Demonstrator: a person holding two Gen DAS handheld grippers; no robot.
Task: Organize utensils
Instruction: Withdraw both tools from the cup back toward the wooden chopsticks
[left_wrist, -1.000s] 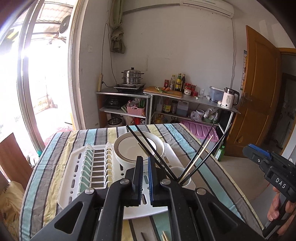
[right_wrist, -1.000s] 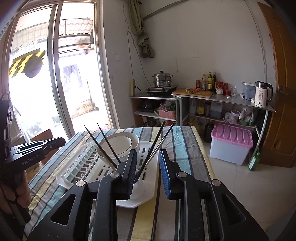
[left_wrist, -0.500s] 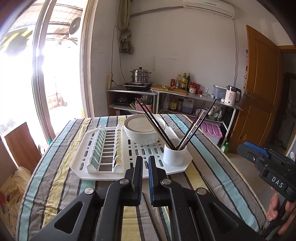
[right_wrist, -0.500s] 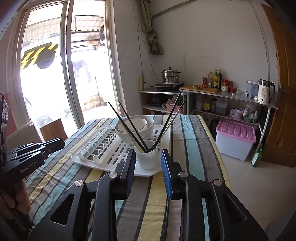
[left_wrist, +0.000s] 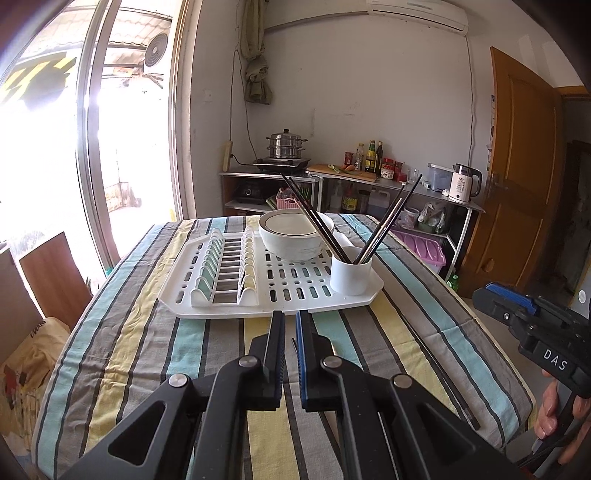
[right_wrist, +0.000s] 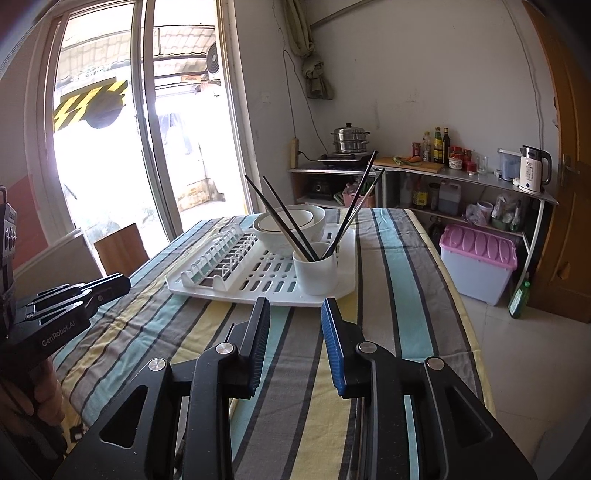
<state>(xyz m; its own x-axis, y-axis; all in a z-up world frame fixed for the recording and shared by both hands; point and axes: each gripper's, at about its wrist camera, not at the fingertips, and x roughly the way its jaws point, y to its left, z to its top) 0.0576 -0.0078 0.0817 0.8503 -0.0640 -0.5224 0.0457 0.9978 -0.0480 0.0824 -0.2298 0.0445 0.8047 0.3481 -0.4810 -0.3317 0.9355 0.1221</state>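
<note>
A white cup (left_wrist: 350, 274) (right_wrist: 316, 272) stands on the near right corner of a white drying rack (left_wrist: 236, 291) (right_wrist: 236, 286) and holds several dark chopsticks (left_wrist: 314, 221) (right_wrist: 284, 221) that fan out. A white bowl (left_wrist: 295, 236) (right_wrist: 291, 229) sits on the rack behind it. One dark chopstick (left_wrist: 443, 373) lies on the striped cloth near the table's right edge. My left gripper (left_wrist: 290, 317) hovers in front of the rack, jaws nearly together and empty. My right gripper (right_wrist: 295, 306) is open and empty, short of the cup.
The table (left_wrist: 147, 350) has a striped cloth. A wooden board (left_wrist: 55, 273) leans at its left. Metal shelves (left_wrist: 369, 184) with bottles, a steamer pot and a kettle (left_wrist: 463, 182) stand at the back wall. A pink-lidded box (right_wrist: 476, 264) and the door (left_wrist: 517, 177) are right.
Both grippers have pulled back from the rack toward the near table edge. The cup and chopsticks now sit farther ahead. The right gripper's jaws stand a little wider.
</note>
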